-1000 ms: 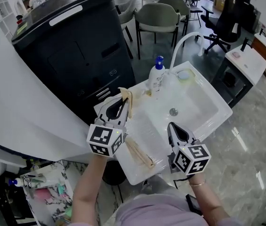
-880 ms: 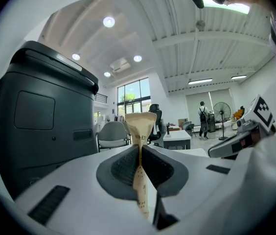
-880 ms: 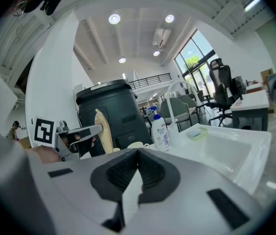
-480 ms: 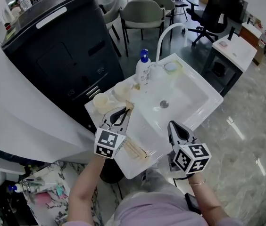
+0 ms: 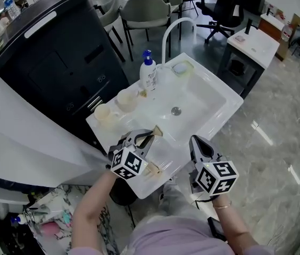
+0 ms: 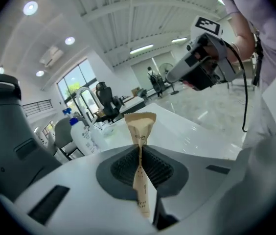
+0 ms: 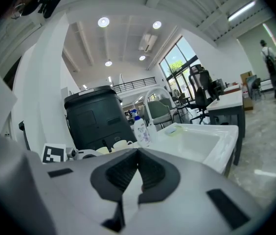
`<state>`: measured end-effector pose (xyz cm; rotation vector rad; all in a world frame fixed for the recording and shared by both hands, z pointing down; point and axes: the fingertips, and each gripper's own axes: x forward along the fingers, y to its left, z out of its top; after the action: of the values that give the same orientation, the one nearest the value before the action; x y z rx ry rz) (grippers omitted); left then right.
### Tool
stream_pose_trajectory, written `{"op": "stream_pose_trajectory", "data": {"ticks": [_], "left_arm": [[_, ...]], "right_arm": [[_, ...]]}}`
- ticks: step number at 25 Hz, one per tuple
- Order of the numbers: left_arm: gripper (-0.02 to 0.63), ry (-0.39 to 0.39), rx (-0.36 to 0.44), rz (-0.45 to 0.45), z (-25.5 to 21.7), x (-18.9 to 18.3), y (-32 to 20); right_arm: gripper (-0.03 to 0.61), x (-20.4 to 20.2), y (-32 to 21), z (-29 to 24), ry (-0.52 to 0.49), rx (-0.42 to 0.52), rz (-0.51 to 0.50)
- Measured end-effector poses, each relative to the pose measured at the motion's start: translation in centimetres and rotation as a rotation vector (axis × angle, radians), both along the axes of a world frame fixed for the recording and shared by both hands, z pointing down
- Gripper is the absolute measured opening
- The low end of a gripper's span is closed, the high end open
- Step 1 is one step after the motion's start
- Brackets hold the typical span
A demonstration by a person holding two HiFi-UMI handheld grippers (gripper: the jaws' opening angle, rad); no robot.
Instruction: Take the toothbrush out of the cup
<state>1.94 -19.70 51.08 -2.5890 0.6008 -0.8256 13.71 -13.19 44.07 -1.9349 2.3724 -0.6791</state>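
Toothbrush: a paper-wrapped toothbrush was out of both cups, pinched in the left gripper, with its flared wrapper end sticking out past the jaw tips over the near part of the counter.
Left gripper: the left gripper was closed on the toothbrush, the ribbed pads pressing the wrapper from both sides.
Left hand: a bare forearm ran from the bottom of the head view up to the gripper's marker cube.
Cups: two pale cups stood upright near the counter's far-left edge, close together and well apart from the held toothbrush; what was inside them could not be made out.
Loose sticks: tan wrapped sticks lay flat on the counter just beside the left gripper's cube, partly hidden by it.
Right gripper: the right gripper had its jaw tips together with nothing between them, and was held off the counter's near-right edge.
Sink: a white sink with a drain sat to the right of the cups.
Faucet: an arched white faucet rose at the basin's far side.
Bottle: a white pump bottle with a blue top stood just left of the faucet.
Surroundings: a dark cabinet stood beside the counter, with grey chairs beyond.
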Motion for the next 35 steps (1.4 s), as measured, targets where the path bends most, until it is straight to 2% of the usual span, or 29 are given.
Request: {"op": "stream_pose_trajectory", "data": {"ticks": [3, 11, 20, 28, 32, 35], "left_arm": [[0.021, -0.058, 0.000, 0.070, 1.5, 0.8, 1.3], [0.021, -0.154, -0.032, 0.206, 4.2, 1.9, 4.0], [0.035, -0.276, -0.109, 0.372, 6.9, 2.3, 7.3], [0.082, -0.331, -0.171, 0.393, 8.4, 1.8, 8.0], [0.113, -0.308, -0.199, 0.361, 7.8, 1.1, 7.7], [0.127, -0.254, -0.202, 0.306, 6.3, 0.6, 6.9]], "right_arm": [[0.005, 0.4, 0.5, 0.1, -0.002, -0.002, 0.012], [0.005, 1.1, 1.8, 0.5, -0.002, -0.013, 0.038], [0.005, 0.7, 2.4, 0.9, -0.002, -0.023, 0.040], [0.005, 0.7, 2.2, 1.0, 0.002, -0.027, 0.042], [0.005, 0.3, 1.9, 1.0, -0.002, -0.030, 0.033], [0.005, -0.2, 1.6, 0.8, -0.002, -0.026, 0.017]]}}
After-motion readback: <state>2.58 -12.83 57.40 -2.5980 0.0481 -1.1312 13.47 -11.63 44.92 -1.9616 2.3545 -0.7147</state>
